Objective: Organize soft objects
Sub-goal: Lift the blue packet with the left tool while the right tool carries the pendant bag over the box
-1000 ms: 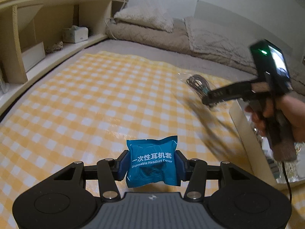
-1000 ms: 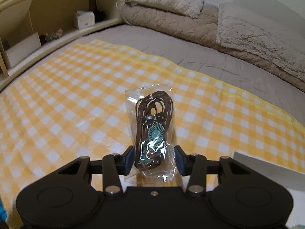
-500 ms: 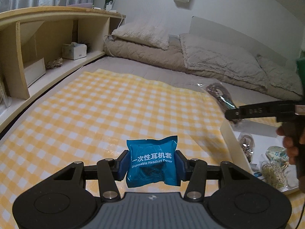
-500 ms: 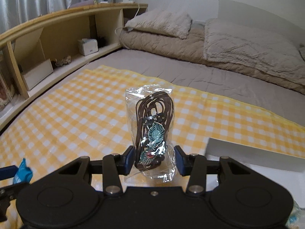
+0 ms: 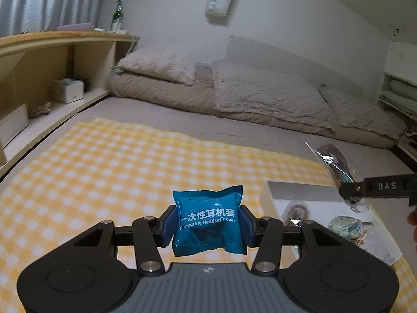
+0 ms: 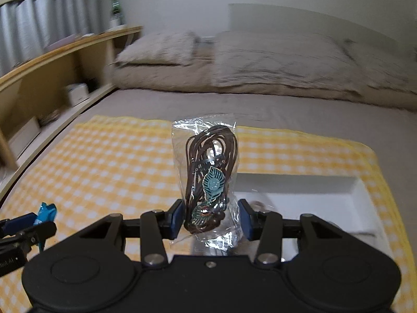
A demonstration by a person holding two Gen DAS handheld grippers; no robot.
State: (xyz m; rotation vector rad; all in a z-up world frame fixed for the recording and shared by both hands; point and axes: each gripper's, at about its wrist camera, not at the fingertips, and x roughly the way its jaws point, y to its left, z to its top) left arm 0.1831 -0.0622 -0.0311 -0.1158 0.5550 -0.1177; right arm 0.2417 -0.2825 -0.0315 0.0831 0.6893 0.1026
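Note:
My left gripper (image 5: 207, 225) is shut on a blue "Disposable Headset Cover" packet (image 5: 208, 221), held above the yellow checked cloth (image 5: 104, 172). My right gripper (image 6: 209, 220) is shut on a clear bag with a brown cord necklace and teal leaf pendants (image 6: 212, 180), held above the white tray (image 6: 299, 190). In the left wrist view the right gripper (image 5: 350, 190) and its clear bag (image 5: 336, 164) hang over the white tray (image 5: 268, 200), which holds several small bagged items (image 5: 344, 225). The blue packet's edge (image 6: 47, 211) shows at the left of the right wrist view.
A wooden shelf unit (image 5: 52, 78) with a white tissue box (image 5: 68, 90) runs along the left. Beige pillows and a folded duvet (image 5: 247, 96) lie at the back of the grey mattress. A green bottle (image 5: 117, 15) stands on the shelf top.
Both grippers have risen off the cloth with their loads. The right gripper has carried the clear bag to the right, over the white tray.

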